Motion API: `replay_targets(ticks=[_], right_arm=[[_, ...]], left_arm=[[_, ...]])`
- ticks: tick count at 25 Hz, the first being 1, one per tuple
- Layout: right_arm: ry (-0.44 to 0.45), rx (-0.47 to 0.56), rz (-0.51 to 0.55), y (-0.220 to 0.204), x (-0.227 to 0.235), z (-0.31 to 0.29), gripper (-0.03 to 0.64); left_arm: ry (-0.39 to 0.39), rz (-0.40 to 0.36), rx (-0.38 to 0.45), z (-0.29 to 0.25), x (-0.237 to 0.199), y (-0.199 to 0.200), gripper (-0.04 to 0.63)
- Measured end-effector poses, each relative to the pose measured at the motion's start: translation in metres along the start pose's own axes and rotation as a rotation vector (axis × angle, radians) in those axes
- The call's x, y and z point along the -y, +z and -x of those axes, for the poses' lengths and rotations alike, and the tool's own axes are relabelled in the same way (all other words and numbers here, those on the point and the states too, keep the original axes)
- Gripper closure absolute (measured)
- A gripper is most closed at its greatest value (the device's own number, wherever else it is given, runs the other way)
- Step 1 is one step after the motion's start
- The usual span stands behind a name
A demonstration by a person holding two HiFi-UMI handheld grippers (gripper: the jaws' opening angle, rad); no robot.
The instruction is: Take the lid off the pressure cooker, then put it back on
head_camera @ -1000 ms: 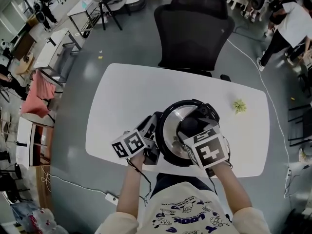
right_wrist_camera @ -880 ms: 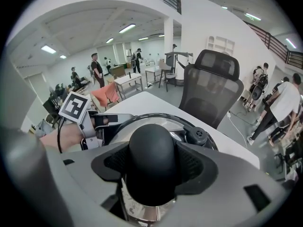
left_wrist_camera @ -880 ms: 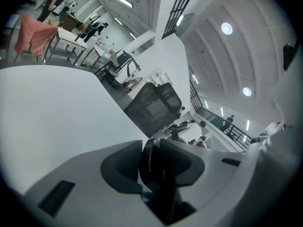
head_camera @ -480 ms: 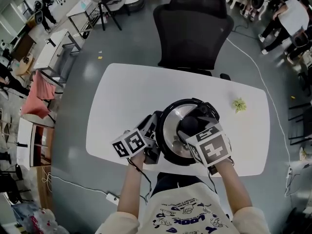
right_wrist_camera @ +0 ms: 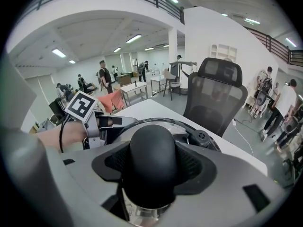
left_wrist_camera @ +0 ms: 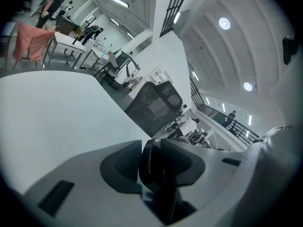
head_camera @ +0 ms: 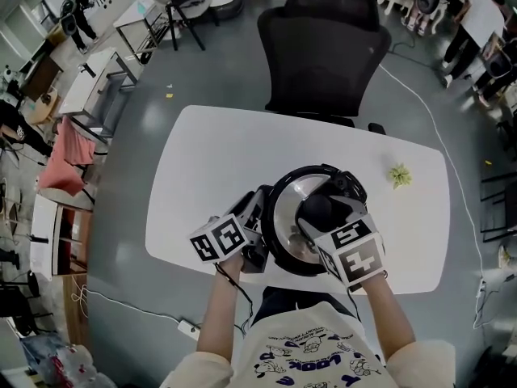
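Observation:
The pressure cooker (head_camera: 279, 229) stands near the front edge of the white table (head_camera: 202, 160), its steel lid (head_camera: 292, 194) on top. My right gripper (head_camera: 319, 212) reaches down from the front, shut on the lid's black knob (right_wrist_camera: 152, 150); in the right gripper view the knob fills the gap between the pads. My left gripper (head_camera: 257, 217) comes in from the left and is shut on the cooker's black side handle (left_wrist_camera: 157, 171), a thin dark piece squeezed between its jaws in the left gripper view. The cooker's body is mostly hidden under lid and grippers.
A black office chair (head_camera: 323, 47) stands behind the table. A small green object (head_camera: 398, 175) lies on the table at the right. The lid's black valve (right_wrist_camera: 201, 137) sits beyond the knob. Desks and people fill the room farther off.
The right gripper has tipped slightly about the knob. Both grippers keep their grips and places, and the lid has not moved.

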State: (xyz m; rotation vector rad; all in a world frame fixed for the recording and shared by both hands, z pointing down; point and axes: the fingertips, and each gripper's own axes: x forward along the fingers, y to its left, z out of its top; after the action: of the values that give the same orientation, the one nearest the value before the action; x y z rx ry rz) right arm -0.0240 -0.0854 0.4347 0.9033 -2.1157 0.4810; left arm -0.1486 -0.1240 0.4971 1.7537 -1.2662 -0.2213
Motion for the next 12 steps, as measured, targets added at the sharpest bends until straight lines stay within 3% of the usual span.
replay_targets(ticks=[12], right_arm=[[0.009,-0.005,-0.005,0.0023,0.0003,0.0024,0.321]], left_arm=[[0.004,-0.023,-0.005,-0.0004,0.0015,0.0001,0.457]])
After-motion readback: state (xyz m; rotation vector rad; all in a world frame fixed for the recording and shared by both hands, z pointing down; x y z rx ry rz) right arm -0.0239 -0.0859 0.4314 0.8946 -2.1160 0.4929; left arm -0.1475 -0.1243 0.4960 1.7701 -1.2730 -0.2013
